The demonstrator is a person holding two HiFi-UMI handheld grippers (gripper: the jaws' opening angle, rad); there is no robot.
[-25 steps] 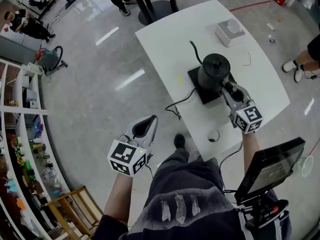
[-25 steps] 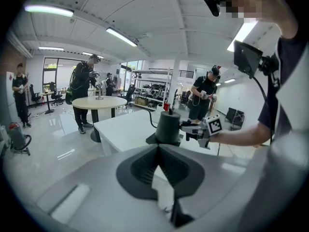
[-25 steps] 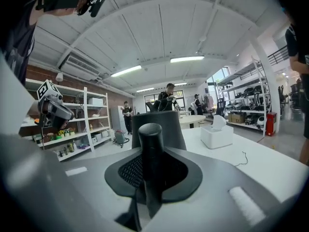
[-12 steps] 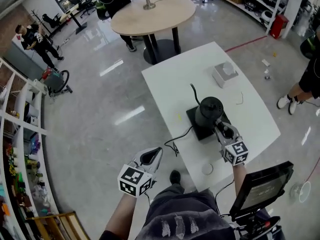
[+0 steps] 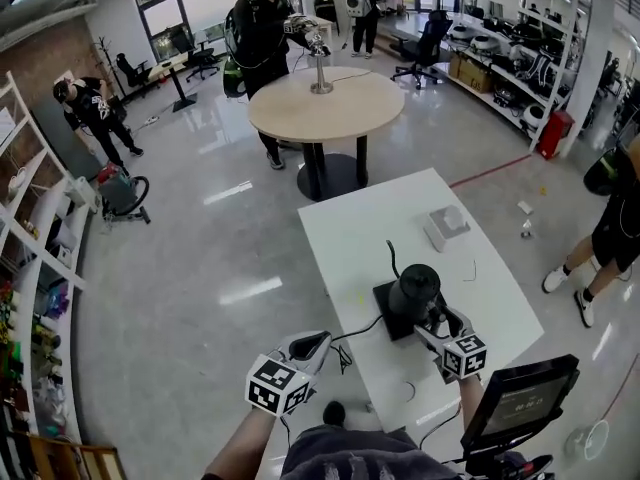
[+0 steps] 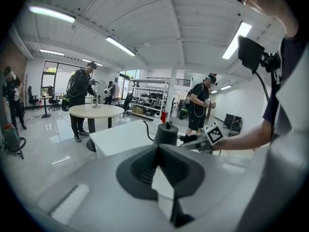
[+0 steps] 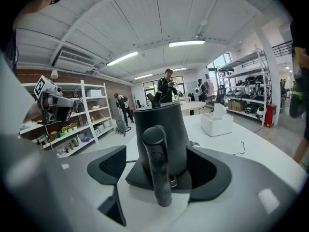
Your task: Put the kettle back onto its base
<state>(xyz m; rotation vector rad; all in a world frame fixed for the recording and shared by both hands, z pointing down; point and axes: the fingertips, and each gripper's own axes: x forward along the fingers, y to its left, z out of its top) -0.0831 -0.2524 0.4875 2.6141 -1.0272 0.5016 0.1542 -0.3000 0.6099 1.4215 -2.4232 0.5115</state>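
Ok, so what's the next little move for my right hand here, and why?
Probably draw the right tongs straight back off the handle. The kettle sits upright on its base, and the tongs have just been opening: the handle stands between them, untouched, so the placing looks done.

left gripper [image 5: 318,340]: smooth pale grey shell, rounded, tapering towards the tips
right gripper [image 5: 436,317]: same grey shell and build
pads [image 6: 143,168]: black, finely ribbed, set into the grey shells
cubes [image 5: 277,385]: one on the back of each gripper, white faces with black square markers
top [image 5: 350,460]: dark grey; forearms uncovered
shoe [image 5: 333,414]: black
screen [image 5: 520,400]: flat black slab on a black mount in front of the body
cable [image 6: 263,88]: thin, black, running down from the screen
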